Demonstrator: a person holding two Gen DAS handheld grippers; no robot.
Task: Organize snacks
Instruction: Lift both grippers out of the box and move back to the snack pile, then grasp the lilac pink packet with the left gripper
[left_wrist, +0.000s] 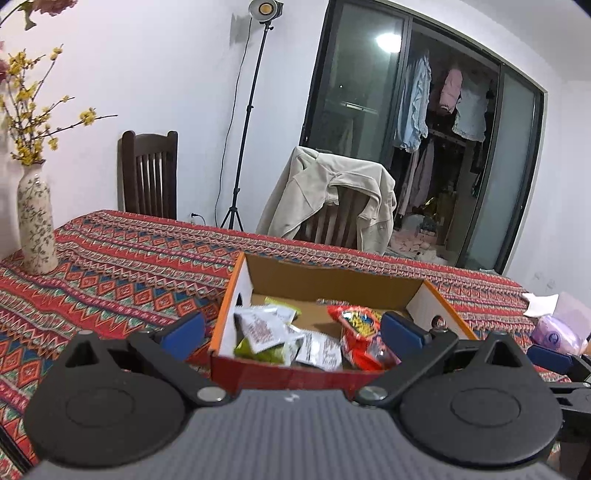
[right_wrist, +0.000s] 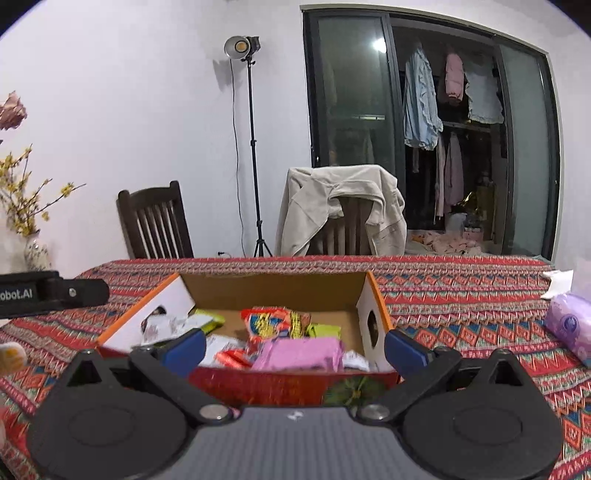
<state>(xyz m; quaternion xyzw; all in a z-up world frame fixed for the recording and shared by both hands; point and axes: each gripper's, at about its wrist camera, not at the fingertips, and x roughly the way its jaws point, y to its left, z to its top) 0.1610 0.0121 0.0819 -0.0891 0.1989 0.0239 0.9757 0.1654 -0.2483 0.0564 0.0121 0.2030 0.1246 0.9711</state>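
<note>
Left wrist view: left gripper (left_wrist: 291, 330) and right gripper (right_wrist: 293, 349) both spread, empty, hovering over cardboard box (left_wrist: 334, 278) of snack packets (left_wrist: 264, 328) at 12 o'clock; looks mid-sort, next pick purple pack (right_wrist: 567, 326) at 3 o'clock

Each gripper, left (left_wrist: 291, 328) and right (right_wrist: 293, 345), has blue finger pads (left_wrist: 183, 329) on black linkage arms. Silver pivot screws (left_wrist: 210, 394) flank a ribbed grey body (right_wrist: 291, 443) with black round discs.

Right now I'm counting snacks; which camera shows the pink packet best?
The right wrist view: the pink packet lies unobstructed at the box's near wall. The left wrist view doesn't show it.
</note>
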